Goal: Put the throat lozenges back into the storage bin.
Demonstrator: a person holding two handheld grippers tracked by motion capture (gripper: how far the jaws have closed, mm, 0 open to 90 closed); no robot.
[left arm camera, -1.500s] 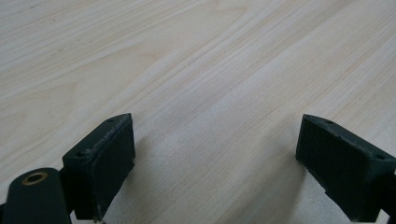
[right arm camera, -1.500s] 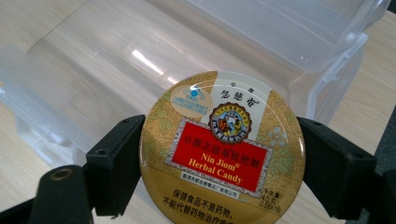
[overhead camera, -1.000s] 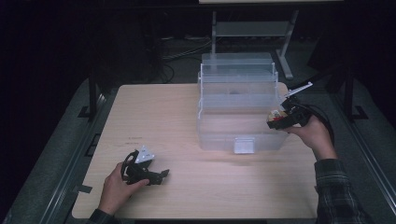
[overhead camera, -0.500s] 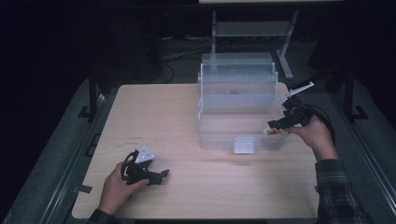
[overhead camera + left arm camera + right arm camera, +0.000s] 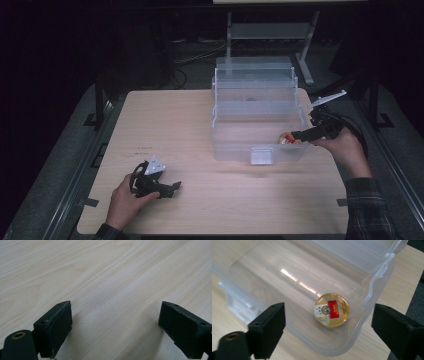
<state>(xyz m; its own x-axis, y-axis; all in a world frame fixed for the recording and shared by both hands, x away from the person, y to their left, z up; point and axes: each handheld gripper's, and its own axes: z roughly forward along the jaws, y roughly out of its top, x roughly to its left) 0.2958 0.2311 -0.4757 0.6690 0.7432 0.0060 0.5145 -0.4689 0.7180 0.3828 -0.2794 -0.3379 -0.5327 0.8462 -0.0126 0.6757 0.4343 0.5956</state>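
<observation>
The right gripper (image 5: 329,340), jaws just spread and holding nothing, hovers above one gold tin (image 5: 332,310) lying in one clear box (image 5: 372,280).

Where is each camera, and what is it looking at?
High view: above the person's side, looking down on the pale wooden table; both hands and tools show.
Left gripper view: on the left tool, facing bare table.
Right gripper view: on the right tool, over the clear plastic box.
The round gold tin also shows in the high view.
</observation>
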